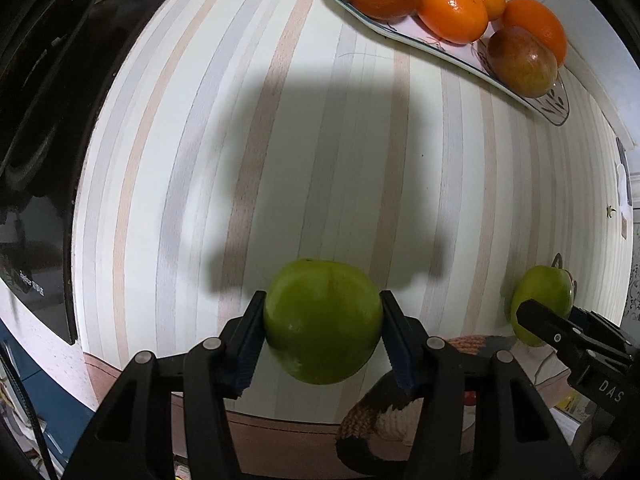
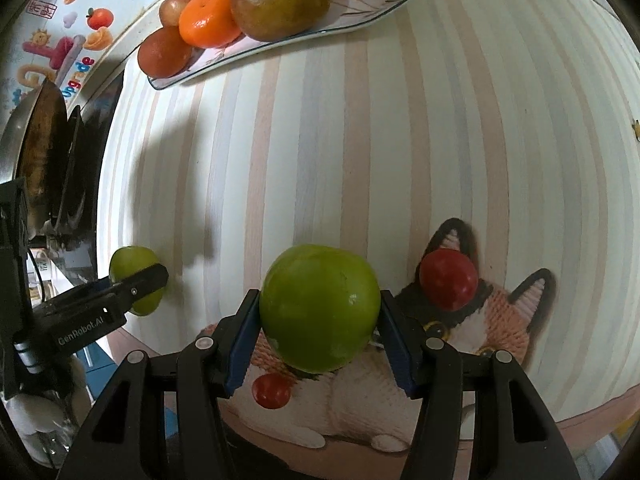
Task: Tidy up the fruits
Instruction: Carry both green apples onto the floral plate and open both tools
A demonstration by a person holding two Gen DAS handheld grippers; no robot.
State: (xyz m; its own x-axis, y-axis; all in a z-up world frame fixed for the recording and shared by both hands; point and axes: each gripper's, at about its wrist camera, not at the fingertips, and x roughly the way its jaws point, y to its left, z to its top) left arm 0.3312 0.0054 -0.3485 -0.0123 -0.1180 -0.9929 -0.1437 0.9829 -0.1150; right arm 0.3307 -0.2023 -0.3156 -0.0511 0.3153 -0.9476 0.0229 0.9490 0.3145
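My left gripper (image 1: 323, 332) is shut on a green apple (image 1: 323, 320) and holds it above the striped table. My right gripper (image 2: 318, 320) is shut on a second green apple (image 2: 319, 306). Each gripper and its apple show at the side of the other view: the right one (image 1: 542, 310) in the left wrist view, the left one (image 2: 134, 278) in the right wrist view. A patterned oval plate (image 1: 556, 108) at the far side holds several oranges (image 1: 454, 8) and a reddish-green fruit (image 1: 522, 62); the plate (image 2: 384, 12) also shows in the right wrist view.
Two small red fruits (image 2: 448, 280) (image 2: 273, 390) lie on a knitted cat mat (image 2: 500, 320) at the near edge. A black cooktop (image 1: 36, 120) and a pan (image 2: 40, 148) stand to the left. A wall with stickers (image 2: 60, 48) is behind.
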